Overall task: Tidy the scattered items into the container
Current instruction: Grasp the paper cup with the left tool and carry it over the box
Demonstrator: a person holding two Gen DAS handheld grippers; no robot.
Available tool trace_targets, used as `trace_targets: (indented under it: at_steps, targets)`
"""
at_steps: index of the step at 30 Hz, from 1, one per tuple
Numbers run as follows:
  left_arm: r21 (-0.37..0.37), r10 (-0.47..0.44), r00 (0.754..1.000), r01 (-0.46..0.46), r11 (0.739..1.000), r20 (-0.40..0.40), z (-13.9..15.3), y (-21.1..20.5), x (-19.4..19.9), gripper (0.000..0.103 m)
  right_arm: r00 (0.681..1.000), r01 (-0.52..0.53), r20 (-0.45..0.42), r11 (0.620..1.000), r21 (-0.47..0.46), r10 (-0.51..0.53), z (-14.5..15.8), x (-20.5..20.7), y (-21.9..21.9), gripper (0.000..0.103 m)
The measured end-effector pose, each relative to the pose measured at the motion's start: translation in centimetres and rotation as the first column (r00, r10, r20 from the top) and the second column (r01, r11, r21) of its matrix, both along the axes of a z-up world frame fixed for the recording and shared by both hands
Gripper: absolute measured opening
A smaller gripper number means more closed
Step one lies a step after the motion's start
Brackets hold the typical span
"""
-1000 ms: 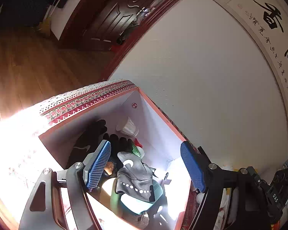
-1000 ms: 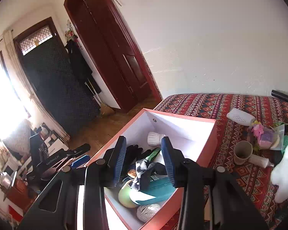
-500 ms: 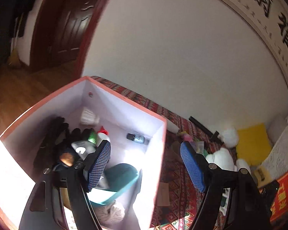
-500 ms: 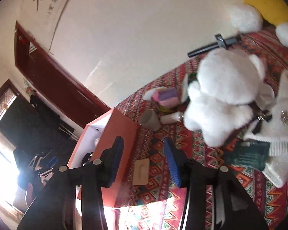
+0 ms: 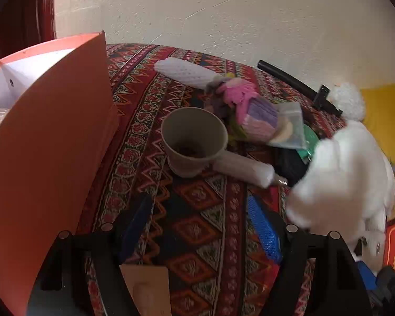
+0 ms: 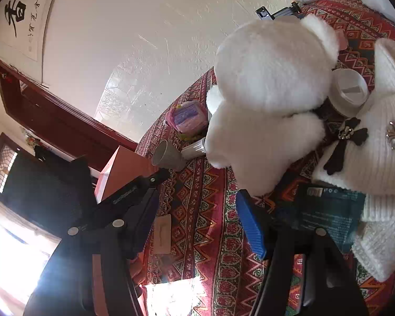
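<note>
Both tools are empty: the left tool (image 5: 200,233) gapes over the patterned cloth (image 5: 197,237) (near the cup (image 5: 194,139)); the right tool (image 6: 197,223) has just been opening beside the white bear (image 6: 271,92).

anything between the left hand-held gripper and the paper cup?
Nothing visible. The left hand-held gripper is open, with only bare patterned cloth between it and the upright paper cup. A white tube touches the cup's far side.

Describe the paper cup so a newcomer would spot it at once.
Start at the tall orange box on the patterned red cloth; just beside its outer wall stands the paper cup. It is upright, plain beige, open-topped with dark bits at the bottom. A white ribbed tube lies against it, and unlike the fluffy white plush nearby, it is smooth and rigid.
</note>
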State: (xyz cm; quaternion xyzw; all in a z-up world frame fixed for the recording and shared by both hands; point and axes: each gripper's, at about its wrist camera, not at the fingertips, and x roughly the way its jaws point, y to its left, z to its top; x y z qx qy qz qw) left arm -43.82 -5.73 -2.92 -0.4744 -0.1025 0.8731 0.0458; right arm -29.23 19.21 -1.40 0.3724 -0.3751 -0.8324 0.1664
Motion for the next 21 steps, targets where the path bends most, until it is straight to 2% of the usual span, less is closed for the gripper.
trace_targets:
  at_steps: [4, 5, 6, 8, 11, 13, 15, 17, 21]
  targets:
    - [-0.041, 0.003, 1.000, -0.002, 0.999, 0.025, -1.3, 0.9, -3.6, 0.074, 1.000, 0.011, 0.019, 0.998, -0.058, -0.010, -0.9, -0.9, 1.0, 0.067]
    - [-0.045, -0.001, 0.999, 0.002, 0.999, 0.035, -1.6, 0.9, -4.0, 0.066, 1.000, 0.016, 0.026, 0.997, -0.073, -0.014, -1.1, -1.0, 1.2, 0.067]
    - [-0.041, -0.003, 0.999, 0.004, 0.999, 0.040, -1.6, 0.7, -4.2, 0.046, 0.999, 0.017, 0.032, 0.997, -0.081, -0.014, -1.2, -1.0, 1.4, 0.067]
    - [-0.023, 0.011, 1.000, -0.010, 1.000, 0.028, -0.8, 0.0, -3.4, 0.046, 0.999, 0.020, 0.037, 0.997, -0.081, -0.017, -1.3, -1.1, 1.7, 0.067]
    - [0.028, -0.011, 0.999, 0.012, 1.000, -0.051, 2.9, -1.2, 0.3, 0.045, 1.000, 0.016, 0.020, 0.998, -0.062, -0.015, -0.8, -0.9, 1.7, 0.067]
    - [0.035, -0.026, 0.991, 0.031, 0.999, -0.131, 6.3, -2.6, 4.1, 0.045, 1.000, 0.011, 0.014, 0.999, -0.047, -0.011, -0.6, -0.8, 1.3, 0.067]
    - [0.079, -0.004, 0.979, 0.020, 0.997, -0.205, 9.7, -5.3, 8.4, 0.046, 1.000, 0.004, 0.025, 0.999, -0.041, -0.003, -1.1, -1.0, 0.7, 0.067]
    - [0.129, 0.042, 0.961, -0.007, 0.992, -0.275, 12.8, -8.9, 12.8, 0.046, 0.999, -0.008, 0.039, 0.999, -0.038, 0.009, -1.5, -1.0, 0.2, 0.067]
    - [0.140, 0.168, 0.906, -0.122, 0.983, -0.389, 16.3, -16.2, 19.0, 0.046, 0.998, -0.038, 0.040, 0.999, -0.003, 0.038, -1.4, -0.7, -1.1, 0.067]
